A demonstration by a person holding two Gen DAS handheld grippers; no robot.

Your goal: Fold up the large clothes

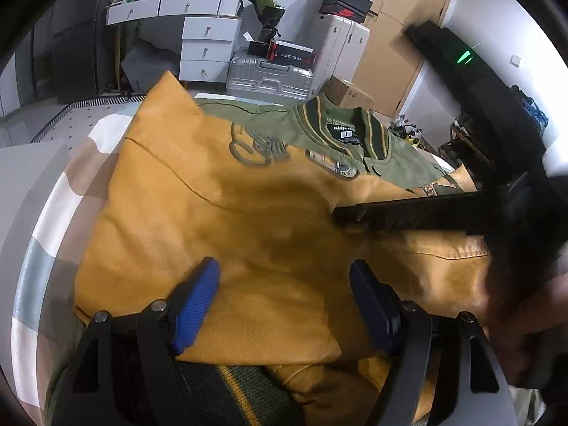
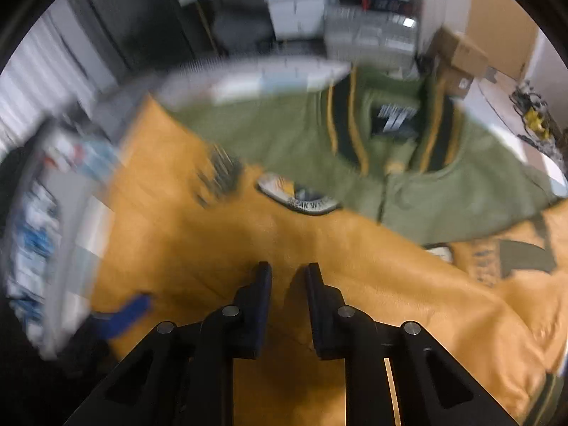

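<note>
Suede-like mustard-yellow sleeves are lying folded across an olive-green bomber jacket (image 1: 269,213) with a ribbed striped collar (image 1: 355,120), spread on a patchwork-covered bed (image 1: 46,234). Left gripper (image 1: 284,301) is hovering above the jacket's hem, jaws open and empty. Right gripper (image 2: 288,284) is hanging over the sleeve, jaws narrowly parted, gripping nothing.

Left gripper (image 1: 284,305): black linkage frame, silver pivot screws, ribbed blue pads; right gripper (image 2: 288,301) all black
</note>
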